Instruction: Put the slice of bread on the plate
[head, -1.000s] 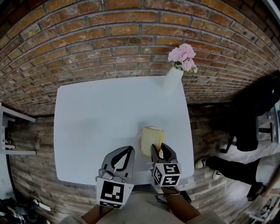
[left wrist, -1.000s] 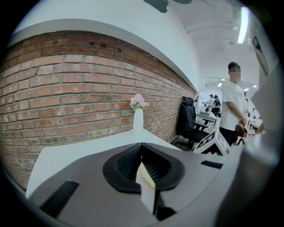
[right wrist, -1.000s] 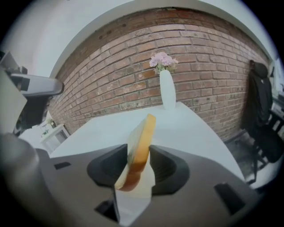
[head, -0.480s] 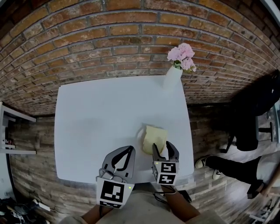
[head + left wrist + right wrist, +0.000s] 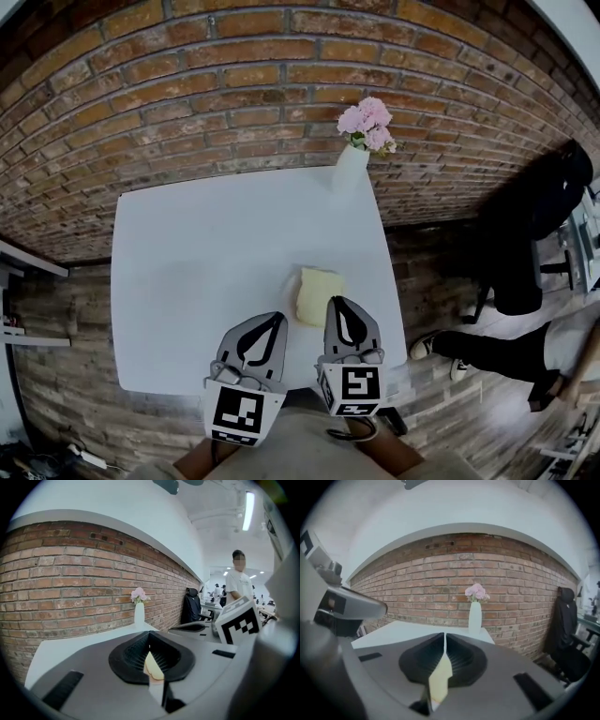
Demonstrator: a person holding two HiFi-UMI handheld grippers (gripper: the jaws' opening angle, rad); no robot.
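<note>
The pale slice of bread (image 5: 319,294) lies flat on a white plate (image 5: 293,298) that hardly stands out from the white table (image 5: 206,262). My right gripper (image 5: 336,301) hovers just short of the bread's near edge. Its jaws have just been closing and now meet with nothing between them. My left gripper (image 5: 279,318) is shut and empty beside it, to the left of the bread. In the left gripper view (image 5: 149,634) and the right gripper view (image 5: 444,635) the bread (image 5: 153,665) (image 5: 439,681) shows only through the slit below the closed tips.
A white vase of pink flowers (image 5: 352,161) stands at the table's far right corner against the brick wall. A black chair (image 5: 539,220) and a person's legs (image 5: 487,356) are on the floor to the right. Another person (image 5: 239,581) stands far off.
The right gripper let go of the tilted bread, which now lies flat on the plate. It then rose, drew back and shut. The left gripper barely shifted.
</note>
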